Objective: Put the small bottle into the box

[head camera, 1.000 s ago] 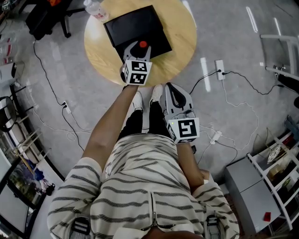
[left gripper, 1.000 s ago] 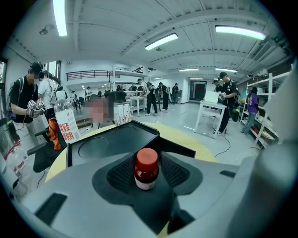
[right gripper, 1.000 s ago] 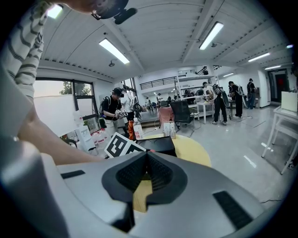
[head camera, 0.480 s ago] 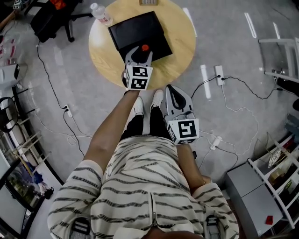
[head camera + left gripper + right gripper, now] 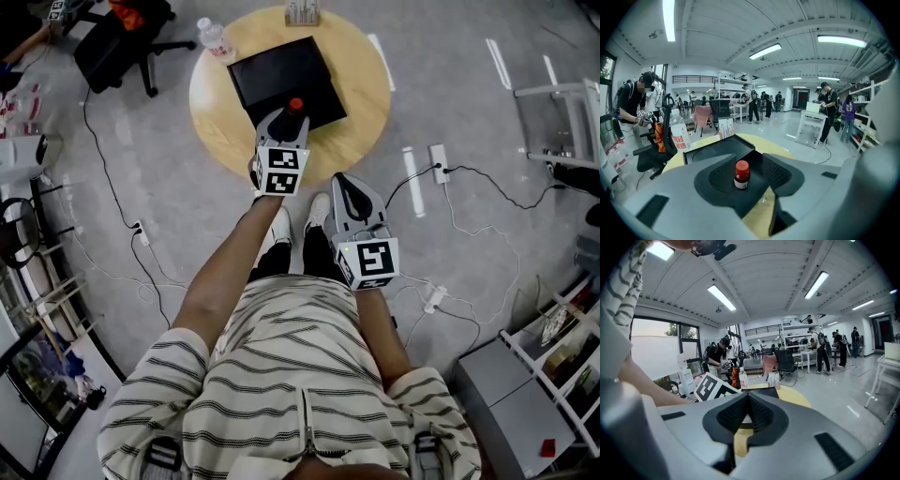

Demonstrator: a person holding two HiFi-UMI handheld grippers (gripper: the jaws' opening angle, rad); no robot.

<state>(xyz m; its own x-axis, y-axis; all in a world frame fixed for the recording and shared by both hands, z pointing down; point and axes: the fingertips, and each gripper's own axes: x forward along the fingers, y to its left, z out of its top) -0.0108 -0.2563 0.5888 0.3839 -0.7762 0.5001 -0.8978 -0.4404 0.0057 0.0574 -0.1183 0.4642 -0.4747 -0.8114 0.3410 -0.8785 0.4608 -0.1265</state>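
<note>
**Small bottle at the box's near edge, left jaws wide around it**

Head view: your left gripper (image 5: pixel 291 115) reaches over the round table (image 5: pixel 211 117) to the black box (image 5: pixel 272 70). The small bottle (image 5: pixel 294 104) stands at the box's near edge, upper centre.

Left gripper view: the wide jaws are closing and the bottle stands upright between them, untouched. It seems placed, so back straight out. There is open tabletop at lower centre.

Right gripper view: your right gripper (image 5: pixel 747 397) is pinched together, empty and idle.
</note>
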